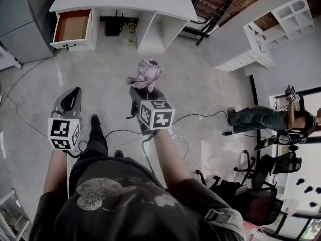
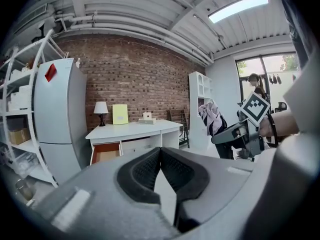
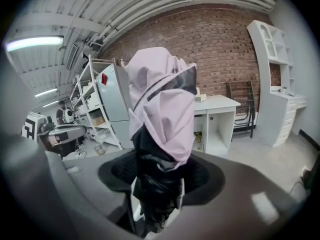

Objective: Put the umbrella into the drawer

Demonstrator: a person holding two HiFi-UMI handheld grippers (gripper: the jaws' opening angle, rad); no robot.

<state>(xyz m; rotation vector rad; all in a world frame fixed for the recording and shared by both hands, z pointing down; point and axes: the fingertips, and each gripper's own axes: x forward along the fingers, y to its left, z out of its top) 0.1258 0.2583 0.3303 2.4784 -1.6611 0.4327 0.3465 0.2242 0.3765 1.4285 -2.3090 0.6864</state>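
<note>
Overhead, head view: the folded pink-and-black fabric umbrella stood up out of the right gripper. It was well apart from the open white drawer, whose brown bottom lay bare, at the left end of the white desk. The left gripper was held alongside with nothing in it. Grey floor lay between the person and the desk.

Left gripper view: the left gripper had its black pads pressed together at the tips, with nothing between them. The drawer showed pulled out ahead, beside a tall pale refrigerator. The right gripper and the umbrella appeared at the right.

Right gripper view: the jaws stood wide yet clamped on the black lower wrap of the umbrella, with a ribbed pad bearing on each side. The pink cloth rose above and hid part of the desk. The drawer was not visible here.

Step in hand, judged: carry to the drawer. The grasp was made and the deposit was not yet done.

Next move, judged: bring the right gripper over the drawer opening, lay the umbrella down along the drawer, then part the jaws. The left gripper was free to steady the drawer front.

Risk, judged: loose cloth could catch on the drawer rim. Whether the umbrella fits lengthwise could not be told.
</note>
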